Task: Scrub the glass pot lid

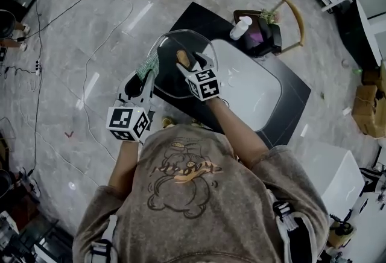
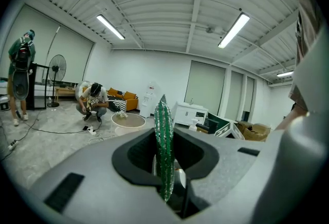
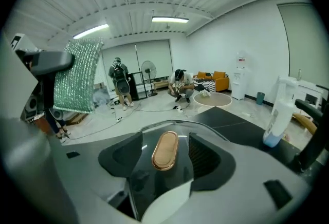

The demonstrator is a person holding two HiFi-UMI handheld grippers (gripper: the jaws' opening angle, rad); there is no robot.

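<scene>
- Right claw [image 3: 164,159] clamps the glass pot lid [image 1: 175,44] by its edge; hold it steady over the sink [image 1: 253,84].
- Left claw [image 2: 165,159] pinches a green scouring pad [image 2: 164,130]; press it flat and rub in circles.

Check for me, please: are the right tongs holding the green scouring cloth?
No, the right tongs clamp the glass pot lid; the left tongs hold the green scouring cloth.

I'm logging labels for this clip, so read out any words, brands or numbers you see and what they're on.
None reads clearly.
Shirt print: lettering across a drawing, too blurred to read.
Cubes on left gripper and right gripper: square code patterns, no words.
White bottle: no legible label.
</scene>
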